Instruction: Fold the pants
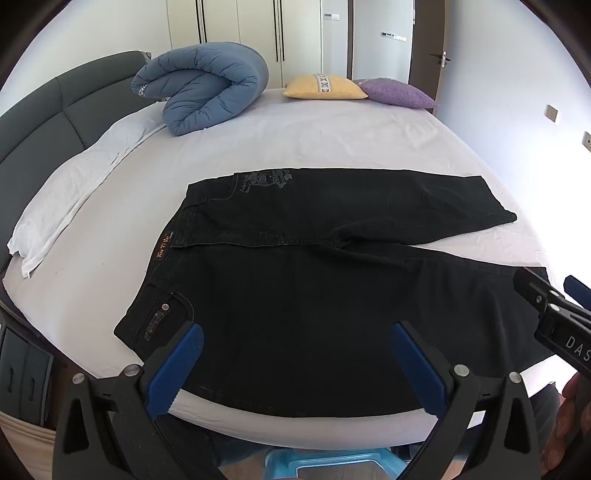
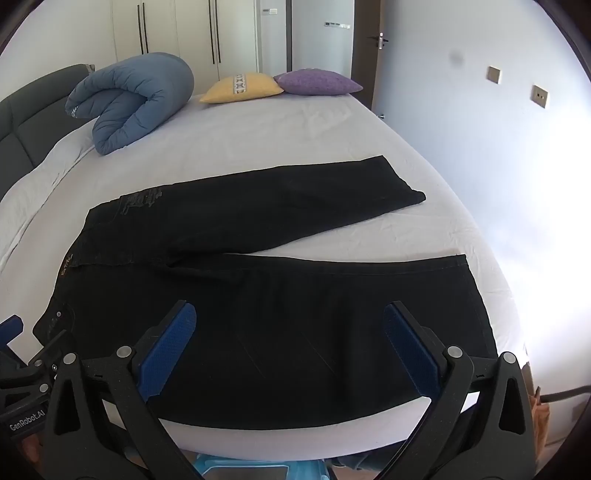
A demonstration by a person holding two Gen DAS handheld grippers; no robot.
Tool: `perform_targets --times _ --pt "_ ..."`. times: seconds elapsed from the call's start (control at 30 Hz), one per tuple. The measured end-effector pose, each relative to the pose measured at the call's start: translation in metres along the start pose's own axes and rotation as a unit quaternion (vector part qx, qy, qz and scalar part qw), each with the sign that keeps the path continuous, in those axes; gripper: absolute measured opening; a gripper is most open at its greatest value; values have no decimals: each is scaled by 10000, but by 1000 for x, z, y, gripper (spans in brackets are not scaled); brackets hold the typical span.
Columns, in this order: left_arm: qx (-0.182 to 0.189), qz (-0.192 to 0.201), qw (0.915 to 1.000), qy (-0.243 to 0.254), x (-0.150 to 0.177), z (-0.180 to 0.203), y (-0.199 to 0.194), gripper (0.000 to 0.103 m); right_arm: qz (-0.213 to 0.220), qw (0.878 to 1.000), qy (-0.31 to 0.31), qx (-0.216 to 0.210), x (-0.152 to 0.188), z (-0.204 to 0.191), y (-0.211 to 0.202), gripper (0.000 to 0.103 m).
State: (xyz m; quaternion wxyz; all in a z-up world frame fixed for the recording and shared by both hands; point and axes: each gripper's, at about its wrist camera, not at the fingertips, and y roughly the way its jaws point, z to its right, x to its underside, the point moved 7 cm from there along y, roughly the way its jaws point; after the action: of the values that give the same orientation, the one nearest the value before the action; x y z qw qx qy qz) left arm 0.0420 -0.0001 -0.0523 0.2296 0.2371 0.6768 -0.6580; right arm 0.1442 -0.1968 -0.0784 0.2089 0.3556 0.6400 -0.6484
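Lying: pants [image 1: 314, 302] flat, long axis left-right, waistband left
Left gripper [image 1: 295, 343]: jaws apart, over waist
Right gripper [image 2: 290, 325]: jaws apart, nearer hem

A home bedroom is shown: a wide bed [image 1: 332, 140] with a padded grey headboard [image 1: 55, 110], a rolled blue duvet [image 1: 207, 88], yellow [image 1: 325, 86] and purple cushions [image 1: 395, 92], white wardrobes [image 1: 240, 29] and a door [image 1: 424, 44] behind.
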Motion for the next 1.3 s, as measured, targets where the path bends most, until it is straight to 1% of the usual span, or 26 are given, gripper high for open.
perform_targets --times 0.17,0.6,0.67,1.3 --pt "0 -2 10000 2 0 0 0 103 2 10000 -10 4 4 -1 2 103" --pt "-4 -3 10000 6 0 0 0 103 -12 9999 -117 15 -2 -5 -1 103" --pt "-3 -5 10000 -2 1 -5 0 103 -15 9999 -131 12 -2 -6 0 103" --pt "-9 -10 10000 3 1 -5 0 103 -21 9998 -194 -14 1 -11 -3 103"
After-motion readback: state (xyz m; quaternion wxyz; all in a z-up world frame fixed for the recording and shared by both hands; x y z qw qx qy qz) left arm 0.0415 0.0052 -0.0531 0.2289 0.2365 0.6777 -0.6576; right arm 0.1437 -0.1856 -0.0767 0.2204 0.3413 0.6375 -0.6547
